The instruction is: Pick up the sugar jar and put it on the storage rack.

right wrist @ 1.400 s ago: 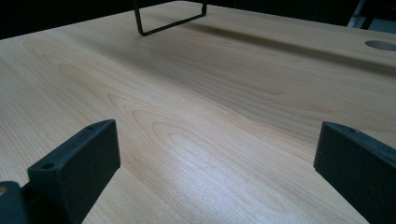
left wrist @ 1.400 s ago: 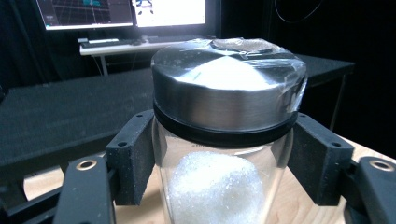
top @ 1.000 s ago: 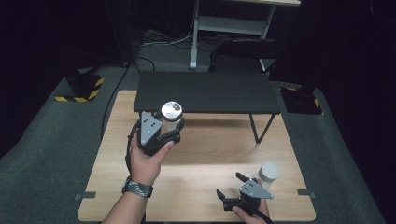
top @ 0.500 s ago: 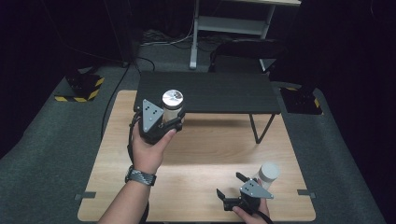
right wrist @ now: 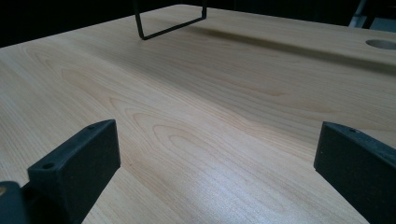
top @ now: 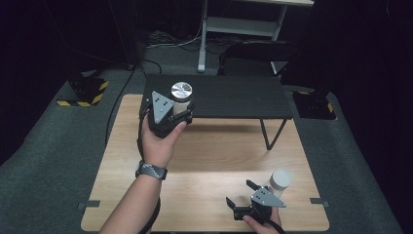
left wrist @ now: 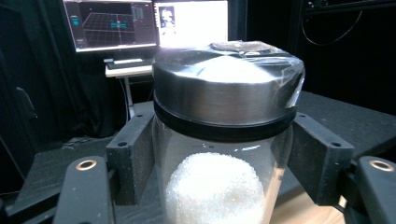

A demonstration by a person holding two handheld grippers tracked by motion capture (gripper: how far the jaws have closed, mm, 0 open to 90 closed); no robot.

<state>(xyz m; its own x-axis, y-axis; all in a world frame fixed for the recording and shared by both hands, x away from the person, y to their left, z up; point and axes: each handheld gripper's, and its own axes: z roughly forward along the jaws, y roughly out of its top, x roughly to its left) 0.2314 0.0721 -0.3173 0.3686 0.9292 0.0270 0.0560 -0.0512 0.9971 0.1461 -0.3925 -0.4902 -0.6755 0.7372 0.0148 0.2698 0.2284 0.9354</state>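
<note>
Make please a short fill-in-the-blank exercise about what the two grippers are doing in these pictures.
1. The left gripper is shut on a glass jar with a ____ lid.
2. The jar holds a ____ grainy powder.
3. The right gripper has its jaws ____, with nothing between them.
4. The right gripper rests on the light ____ table.

Missing words: metal; white; open; wooden
</note>
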